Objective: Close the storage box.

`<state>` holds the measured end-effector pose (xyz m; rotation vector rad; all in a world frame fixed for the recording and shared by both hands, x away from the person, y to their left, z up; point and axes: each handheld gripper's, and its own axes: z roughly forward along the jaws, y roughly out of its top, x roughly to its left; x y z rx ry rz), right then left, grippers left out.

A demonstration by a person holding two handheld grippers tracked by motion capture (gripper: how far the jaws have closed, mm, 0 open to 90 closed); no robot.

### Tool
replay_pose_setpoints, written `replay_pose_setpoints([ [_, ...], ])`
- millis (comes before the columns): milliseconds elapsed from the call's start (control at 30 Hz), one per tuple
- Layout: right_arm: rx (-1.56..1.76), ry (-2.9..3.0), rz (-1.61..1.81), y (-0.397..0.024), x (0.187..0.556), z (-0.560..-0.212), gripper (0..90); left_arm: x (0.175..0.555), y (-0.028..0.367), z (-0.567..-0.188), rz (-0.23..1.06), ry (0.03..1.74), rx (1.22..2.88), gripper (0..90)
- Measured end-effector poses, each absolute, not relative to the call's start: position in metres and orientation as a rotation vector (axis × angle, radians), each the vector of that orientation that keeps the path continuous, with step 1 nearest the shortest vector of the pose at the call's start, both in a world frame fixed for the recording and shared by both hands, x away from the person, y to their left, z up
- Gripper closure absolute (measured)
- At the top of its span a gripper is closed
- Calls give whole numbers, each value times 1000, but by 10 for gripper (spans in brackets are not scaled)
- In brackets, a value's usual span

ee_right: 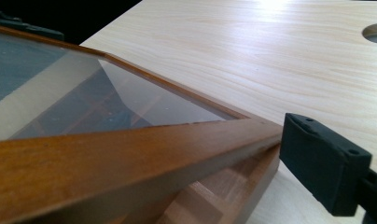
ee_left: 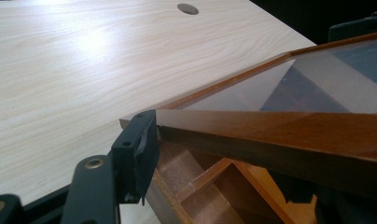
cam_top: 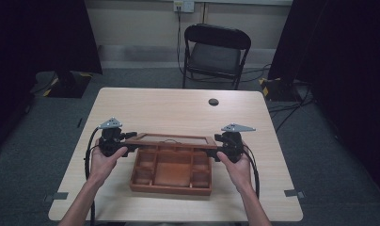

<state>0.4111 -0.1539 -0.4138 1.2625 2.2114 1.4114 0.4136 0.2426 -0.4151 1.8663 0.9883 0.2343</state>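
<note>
Beyond, chair (cam_top: 217,49), perhaps unobstructed.

Wooden box (cam_top: 171,181) on pale table (cam_top: 178,110)

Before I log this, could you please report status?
Left fingers at lid end, grip unclear. Right fingers open, off lid. Lid raised over box. Nothing obstructing.

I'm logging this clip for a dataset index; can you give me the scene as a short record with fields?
surface: light wooden table with a round hole
object: wooden compartment box
lid: glass-paned lid, raised off the box's near edge
left gripper: at the lid's left end, pad against its corner
right gripper: at the lid's right end, pad just off the frame
background: black folding chair
</note>
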Motion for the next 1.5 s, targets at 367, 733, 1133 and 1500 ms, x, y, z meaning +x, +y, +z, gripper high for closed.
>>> replay_pose_setpoints([
  [367,1261,2205,1408,-160,399,-414,182,396,246,-410,240,949,1865,359],
  [733,1270,2185,1414,-164,394,-416,185,385,249,-414,245,933,1849,397],
  [1133,1268,2198,1402,-168,389,-418,192,379,247,-419,237,941,1855,358],
  [1500,1280,2197,1379,-172,372,-430,215,367,249,-430,248,944,1866,324],
])
